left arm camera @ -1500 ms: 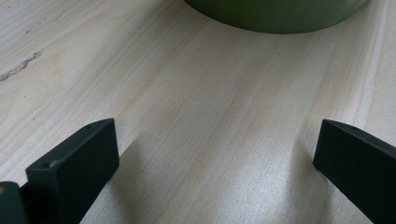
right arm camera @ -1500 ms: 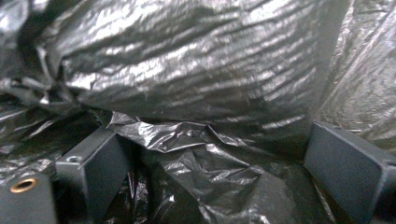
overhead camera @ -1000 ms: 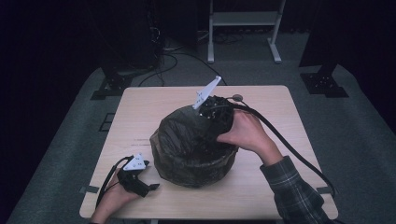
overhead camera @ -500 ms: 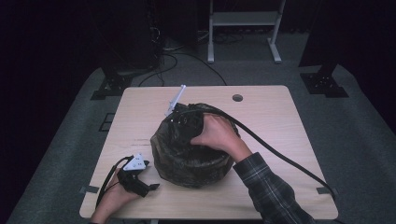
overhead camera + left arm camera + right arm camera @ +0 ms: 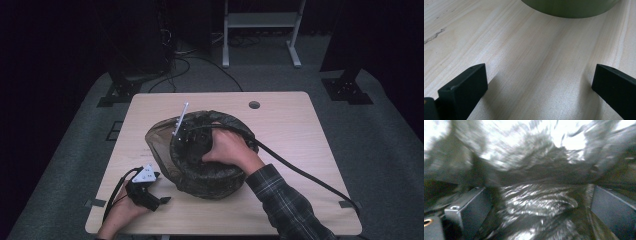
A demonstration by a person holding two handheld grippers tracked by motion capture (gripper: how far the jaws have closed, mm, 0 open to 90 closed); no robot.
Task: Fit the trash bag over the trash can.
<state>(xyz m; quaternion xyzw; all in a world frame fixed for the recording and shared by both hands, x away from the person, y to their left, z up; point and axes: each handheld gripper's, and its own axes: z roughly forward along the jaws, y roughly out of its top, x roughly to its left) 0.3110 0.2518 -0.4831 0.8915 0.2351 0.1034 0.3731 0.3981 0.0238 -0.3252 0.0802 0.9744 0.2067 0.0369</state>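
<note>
Right hand-held gripper jaws just opened wide, inside bin liner, gripping nothing; film could snag, tear. Left hand-held gripper open on bench.

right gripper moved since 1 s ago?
Yes. The right gripper has shifted left, away from the table's round hole, and down into the bin's black liner, jaws opening.

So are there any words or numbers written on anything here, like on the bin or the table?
None can be read: the green bin with its dark plastic liner, the wooden table, the left gripper and the right gripper all show plain surfaces with no words, numbers or signs.
</note>
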